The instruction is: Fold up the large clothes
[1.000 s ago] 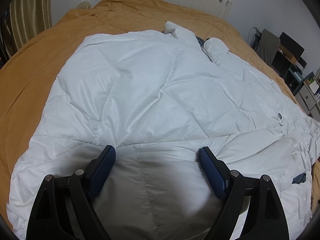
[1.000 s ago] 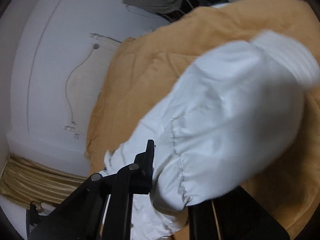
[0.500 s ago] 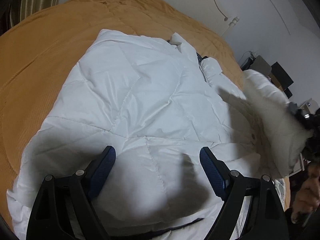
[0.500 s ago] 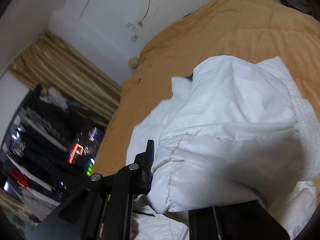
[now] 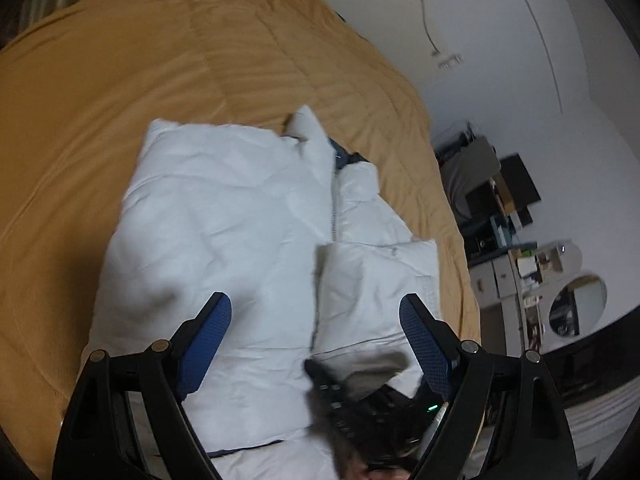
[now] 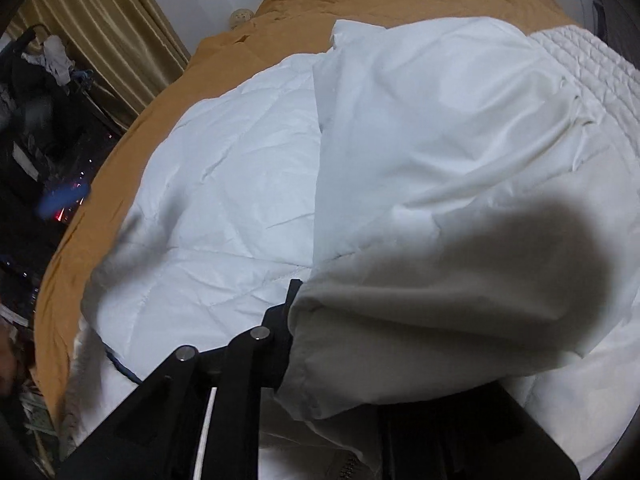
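White padded jacket spread on mustard bedspread, left gripper released above it, right gripper loosening, sleeve between jaws

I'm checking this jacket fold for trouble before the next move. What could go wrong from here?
The right gripper is opening with the white puffer jacket's sleeve between its fingers; the puffy sleeve may spring back or land crooked. The open left gripper holds nothing, so nothing pins the jacket body on the orange bedspread.
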